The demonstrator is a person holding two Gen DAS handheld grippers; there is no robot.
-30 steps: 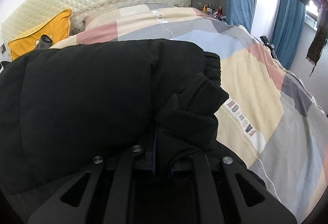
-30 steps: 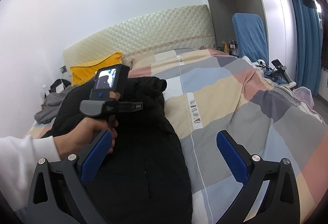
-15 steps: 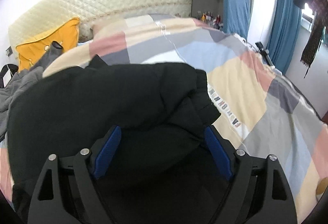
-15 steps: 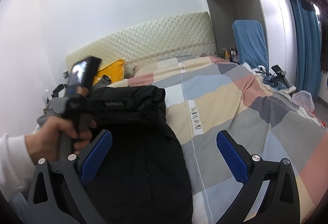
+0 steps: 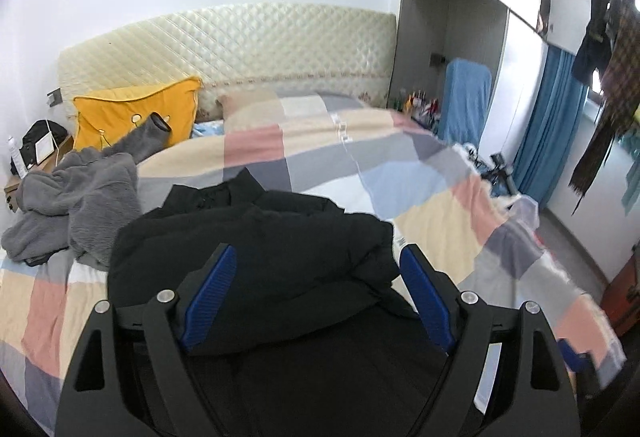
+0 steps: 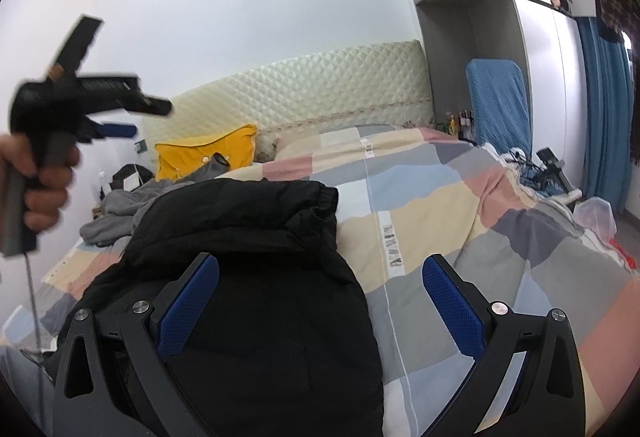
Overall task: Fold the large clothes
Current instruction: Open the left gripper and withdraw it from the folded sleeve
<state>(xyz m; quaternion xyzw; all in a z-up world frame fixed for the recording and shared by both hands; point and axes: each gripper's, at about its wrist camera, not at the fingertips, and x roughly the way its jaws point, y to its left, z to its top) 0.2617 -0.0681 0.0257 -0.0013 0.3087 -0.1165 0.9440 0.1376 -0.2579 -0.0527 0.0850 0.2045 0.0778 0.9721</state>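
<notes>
Jacket (image 5: 256,249) was black; bedcover (image 5: 420,181) patchwork of pink, cream, grey, pale blue; pillow (image 5: 132,117) yellow; gripper pads (image 6: 188,301) blue.

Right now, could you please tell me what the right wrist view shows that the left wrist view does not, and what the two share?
Only the right wrist view shows the left hand raising the left tongs clear of the bed, plus the right tongs, open and empty. Only the left wrist view shows the dark clothes hanging by the window, and the left tongs open from behind. Both show the black jacket folded on the patchwork quilt, the grey garment beside it, and the yellow pillow.
</notes>
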